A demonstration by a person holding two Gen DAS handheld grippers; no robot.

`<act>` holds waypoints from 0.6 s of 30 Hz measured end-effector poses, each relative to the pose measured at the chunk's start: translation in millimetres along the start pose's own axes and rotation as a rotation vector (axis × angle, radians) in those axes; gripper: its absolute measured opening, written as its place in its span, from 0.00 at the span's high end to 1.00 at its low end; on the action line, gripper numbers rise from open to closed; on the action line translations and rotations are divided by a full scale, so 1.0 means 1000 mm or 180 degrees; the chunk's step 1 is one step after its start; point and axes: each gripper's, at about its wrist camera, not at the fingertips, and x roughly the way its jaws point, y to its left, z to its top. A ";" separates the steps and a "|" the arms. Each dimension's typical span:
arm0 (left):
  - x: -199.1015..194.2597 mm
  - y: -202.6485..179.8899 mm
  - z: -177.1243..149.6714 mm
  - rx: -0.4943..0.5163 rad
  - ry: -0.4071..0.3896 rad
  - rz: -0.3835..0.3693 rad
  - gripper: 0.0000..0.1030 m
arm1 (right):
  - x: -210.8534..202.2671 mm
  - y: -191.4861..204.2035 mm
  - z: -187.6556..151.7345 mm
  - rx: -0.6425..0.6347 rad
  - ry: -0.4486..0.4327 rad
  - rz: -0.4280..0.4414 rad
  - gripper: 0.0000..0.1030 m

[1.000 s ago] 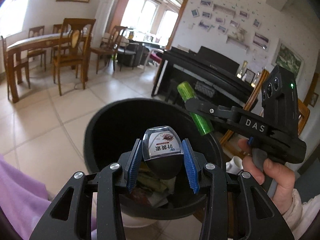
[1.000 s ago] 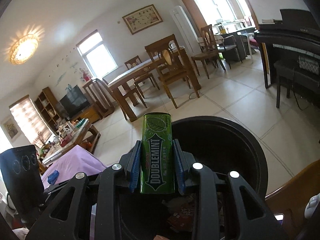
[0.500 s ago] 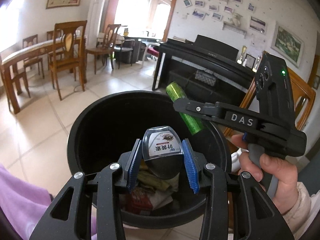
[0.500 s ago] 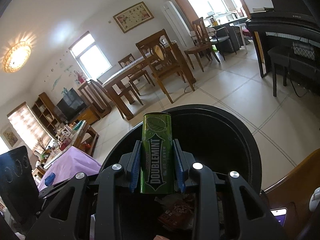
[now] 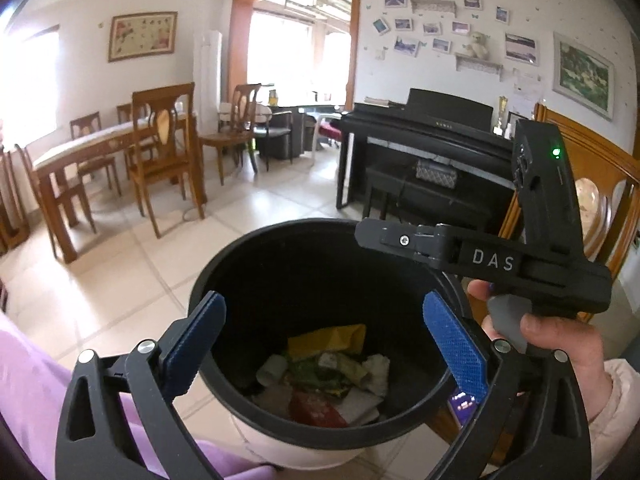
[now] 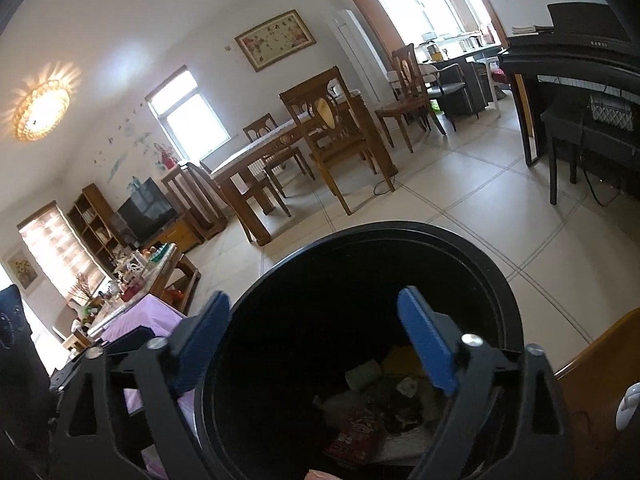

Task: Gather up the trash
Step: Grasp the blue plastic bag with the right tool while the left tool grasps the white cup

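- Your left tool [image 5: 324,338] stands wide apart and grips nothing; its blue pads [image 5: 456,350] straddle the mouth of the black bin [image 5: 248,248], which sits directly below and ahead of it.
- Your right tool [image 6: 316,340] is spread just as wide and is equally empty, hovering over the same opening from the other side.
- The trash [image 5: 332,368], a heap of wrappers, paper and a yellow packet, lies at the bottom of the bin, beneath both tools.
- Risk, as I judge it: the two tools hang close together over one opening. In the left view the right tool's body [image 5: 492,260] crosses just ahead and to the right of your left tool, so pulling away carelessly could knock them together.
- Both tools sit low near the rim; a spread finger may catch it when you draw back and tip the bin, spilling the trash onto the tiled floor [image 5: 120,280].
- Lift straight up before you swing aside.
- Whether more litter remains elsewhere cannot be told from here; a cluttered counter [image 6: 132,276] shows far left of the right tool.
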 end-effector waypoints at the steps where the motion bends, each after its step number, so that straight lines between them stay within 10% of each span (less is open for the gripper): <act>1: -0.003 0.001 0.001 0.0007 -0.0004 0.0013 0.05 | 0.000 0.001 0.000 -0.0006 0.0005 -0.0001 0.14; 18: -0.124 0.131 -0.041 -0.0660 -0.0121 0.0724 0.05 | 0.014 0.061 -0.019 -0.0426 0.0294 0.0021 0.13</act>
